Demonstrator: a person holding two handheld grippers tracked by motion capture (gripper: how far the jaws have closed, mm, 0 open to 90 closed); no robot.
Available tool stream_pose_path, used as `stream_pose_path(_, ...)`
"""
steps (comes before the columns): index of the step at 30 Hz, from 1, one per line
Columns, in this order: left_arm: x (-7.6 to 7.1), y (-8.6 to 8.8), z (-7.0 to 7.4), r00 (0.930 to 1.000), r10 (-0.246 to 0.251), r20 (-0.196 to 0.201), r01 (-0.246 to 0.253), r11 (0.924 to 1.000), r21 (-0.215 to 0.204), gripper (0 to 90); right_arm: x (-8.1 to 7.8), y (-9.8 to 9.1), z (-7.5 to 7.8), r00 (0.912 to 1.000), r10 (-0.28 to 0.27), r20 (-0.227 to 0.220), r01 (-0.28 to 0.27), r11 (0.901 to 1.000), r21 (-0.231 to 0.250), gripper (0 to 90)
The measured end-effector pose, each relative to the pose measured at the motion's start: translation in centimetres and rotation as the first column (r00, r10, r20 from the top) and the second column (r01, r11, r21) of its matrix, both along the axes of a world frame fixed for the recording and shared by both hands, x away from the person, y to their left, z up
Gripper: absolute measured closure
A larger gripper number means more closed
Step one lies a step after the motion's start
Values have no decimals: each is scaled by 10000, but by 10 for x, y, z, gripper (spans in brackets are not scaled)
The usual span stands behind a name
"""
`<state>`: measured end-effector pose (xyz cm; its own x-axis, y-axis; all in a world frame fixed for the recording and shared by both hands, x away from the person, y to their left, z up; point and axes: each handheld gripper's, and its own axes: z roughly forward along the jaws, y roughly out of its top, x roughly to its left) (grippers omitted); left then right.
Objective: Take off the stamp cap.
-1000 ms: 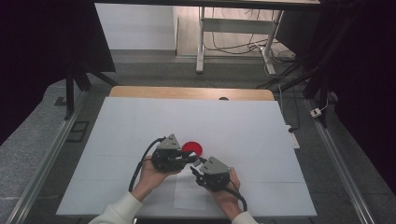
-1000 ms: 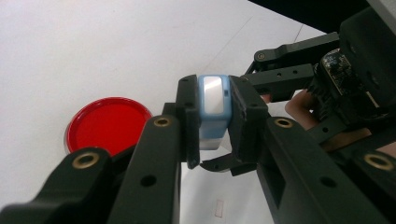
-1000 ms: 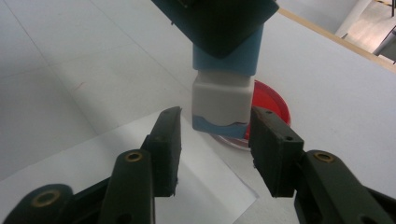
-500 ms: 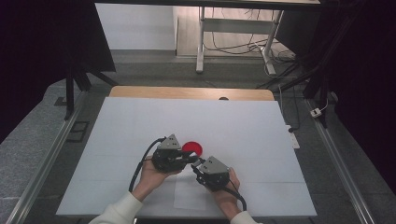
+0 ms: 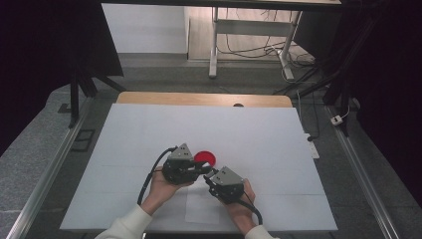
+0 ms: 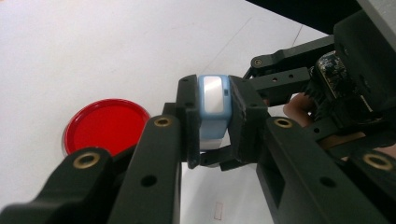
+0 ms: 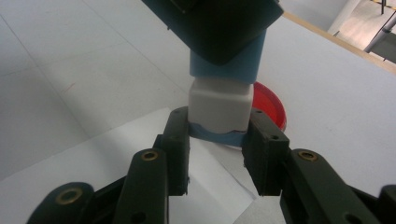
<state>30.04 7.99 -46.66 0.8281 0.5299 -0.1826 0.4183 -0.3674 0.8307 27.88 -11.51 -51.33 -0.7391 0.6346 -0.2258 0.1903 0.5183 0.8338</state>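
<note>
A small blue block [image 6: 213, 100] with a white end [image 7: 220, 105] hangs just above the table between both grippers. My left gripper [image 6: 212, 121] is shut on its blue body [image 7: 229, 65]. My right gripper [image 7: 218, 135] is shut on the white end, its pads pressing both sides. In the high view the left gripper [image 5: 205, 169] and right gripper [image 5: 210, 177] meet tip to tip near the table's front middle. A flat red disc [image 5: 205, 158] lies on the table right behind them, also visible as the red disc [image 6: 105, 126] beside the left jaws.
The white table [image 5: 149, 134] stretches wide to the left, right and far side. A loose white paper sheet [image 5: 201, 206] lies under the right hand near the front edge. Metal rails [image 5: 45, 179] run along both sides.
</note>
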Motion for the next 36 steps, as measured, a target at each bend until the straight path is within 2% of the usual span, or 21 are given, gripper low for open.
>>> stream_pose_path(15, -1, 0, 0, 9999, 129, 89, -128, 9999, -85, 759, -1, 0, 1, 9995, -164, 280, 167, 9998, -134, 644)
stream_pose_path(22, 0, 0, -2, 9999, 142, -39, -143, 9997, -208, 760, -1, 0, 1, 9987, -7, 514, 39, 9981, -619, 646)
stream_pose_path(27, 0, 1, -1, 9999, 153, -76, -156, 9994, -309, 760, -1, -1, 2, 9989, -53, 457, 75, 9988, -487, 647)
stream_pose_path(32, 0, 1, -1, 9998, 188, -118, -193, 9991, -379, 759, -2, -1, 1, 9994, -173, 313, 176, 9998, -91, 647)
stream_pose_path(36, 0, 2, -1, 9997, 195, -128, -200, 9990, -395, 760, -3, -1, 1, 9993, -244, 273, 246, 9997, -72, 647)
